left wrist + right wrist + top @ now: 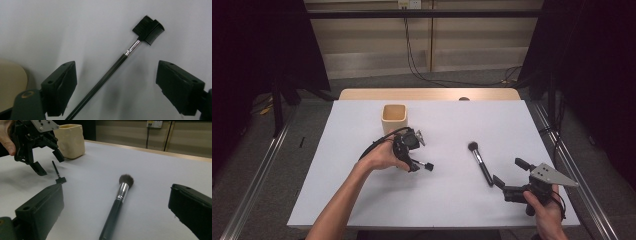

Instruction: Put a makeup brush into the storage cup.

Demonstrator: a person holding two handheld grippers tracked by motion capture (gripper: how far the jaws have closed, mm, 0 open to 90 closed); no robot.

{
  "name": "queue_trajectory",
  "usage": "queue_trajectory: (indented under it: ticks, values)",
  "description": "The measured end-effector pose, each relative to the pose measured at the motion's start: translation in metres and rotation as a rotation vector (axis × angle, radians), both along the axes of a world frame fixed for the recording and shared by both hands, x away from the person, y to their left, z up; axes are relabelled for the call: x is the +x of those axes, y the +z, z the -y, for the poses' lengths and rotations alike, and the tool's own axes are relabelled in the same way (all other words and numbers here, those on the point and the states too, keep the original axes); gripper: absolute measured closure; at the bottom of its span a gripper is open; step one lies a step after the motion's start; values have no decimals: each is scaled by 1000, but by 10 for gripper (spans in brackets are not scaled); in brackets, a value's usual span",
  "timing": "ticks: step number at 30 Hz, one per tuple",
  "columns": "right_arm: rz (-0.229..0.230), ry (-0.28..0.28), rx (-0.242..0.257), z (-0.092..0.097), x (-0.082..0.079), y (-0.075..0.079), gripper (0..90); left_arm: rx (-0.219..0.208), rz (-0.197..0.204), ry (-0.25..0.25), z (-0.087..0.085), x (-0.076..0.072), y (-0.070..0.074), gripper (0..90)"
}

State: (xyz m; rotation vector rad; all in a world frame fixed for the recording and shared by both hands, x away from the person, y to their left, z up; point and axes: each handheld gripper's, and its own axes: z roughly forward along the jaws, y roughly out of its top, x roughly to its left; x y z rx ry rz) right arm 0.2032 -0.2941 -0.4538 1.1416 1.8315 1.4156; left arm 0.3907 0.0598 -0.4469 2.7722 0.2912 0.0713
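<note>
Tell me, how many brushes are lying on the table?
2. A thin comb brush lies between the open jaws of the left gripper, near the cup. A powder brush lies further right, in front of the right gripper. The cup may hide more.

L gripper [411, 152] over thin brow brush [426, 165], just in front of beige cup [394, 118]. R gripper [510, 181] w/ jaws apart near powder brush [480, 162].
</note>
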Motion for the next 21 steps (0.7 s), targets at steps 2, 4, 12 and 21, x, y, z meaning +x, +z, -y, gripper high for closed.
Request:
queue_trajectory:
  ticks: [2, 4, 12, 21]
  values:
    - [-1, 0, 1, 0, 0, 0, 0, 8, -18, -16, 1, 1, -1, 216]
    - [-1, -4, 4, 0, 0, 0, 0, 22, -14, -14, 2, 0, -2, 252]
    - [-3, 2, 0, 0, 0, 0, 0, 34, -45, -26, 6, 6, -6, 369]
    - [-8, 4, -7, -2, 1, -1, 0, 61, -85, -25, 11, 6, -5, 510]
